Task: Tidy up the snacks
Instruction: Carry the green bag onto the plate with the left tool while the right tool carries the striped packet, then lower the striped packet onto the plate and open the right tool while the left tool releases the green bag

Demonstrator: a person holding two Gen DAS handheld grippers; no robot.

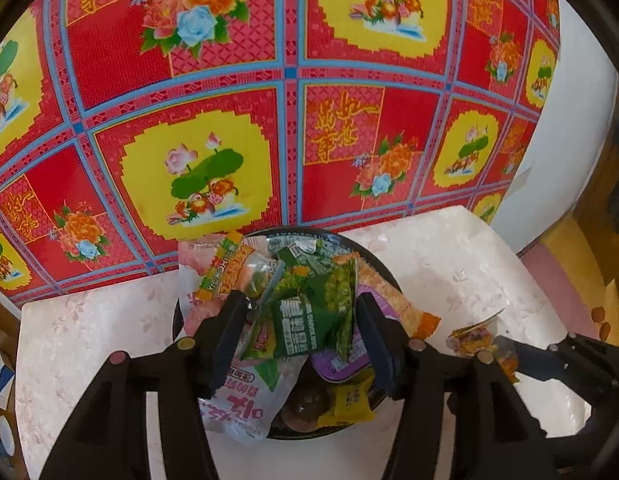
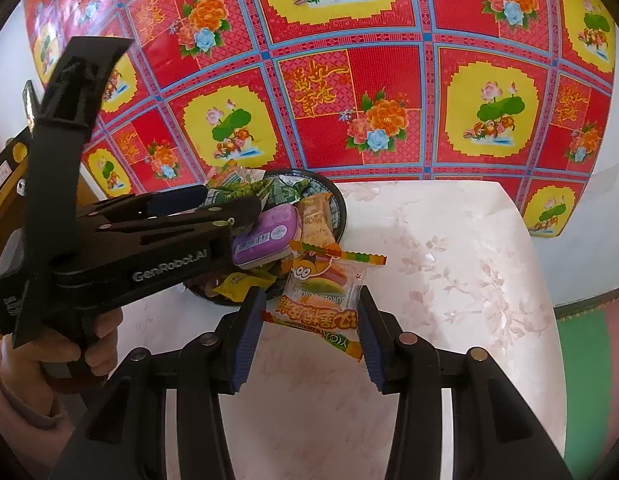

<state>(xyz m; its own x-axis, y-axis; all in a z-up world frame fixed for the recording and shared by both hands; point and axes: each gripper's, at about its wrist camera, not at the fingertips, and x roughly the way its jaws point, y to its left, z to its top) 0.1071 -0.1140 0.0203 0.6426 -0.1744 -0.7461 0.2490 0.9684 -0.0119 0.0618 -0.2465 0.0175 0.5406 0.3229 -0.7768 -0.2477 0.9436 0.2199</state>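
- Snacks are nearly all heaped in the dark bowl (image 1: 301,231): a green packet (image 1: 305,332) on top, with a purple tin, a yellow sweet and pink-and-white bags around it.
- One gummy packet (image 2: 325,276) is outside the bowl, clamped between the pads of the right tongs (image 2: 309,294) and hanging clear of the pale flowered table (image 2: 449,260).
- Its long axis runs forward along the right tongs' fingers. The pads pinch it across its width and its far end sticks out past the tips.
- From the right tongs the bowl lies ahead and to the left, near, its closest rim just beyond the packet's far end.
- The left tongs (image 1: 301,300) sit directly over the heap and point steeply down into it. Their jaws stand parted, one on each side of the green packet, which seems to rest on the pile rather than be pinched.
- A hand (image 2: 89,344) grips the left tongs' handle at the left of the right wrist view.
- My judgement is that the right tongs carry the next move, forward and leftward over the rim. The left tongs occupy the near-left of the bowl, so the far-right side is the clearer drop spot.
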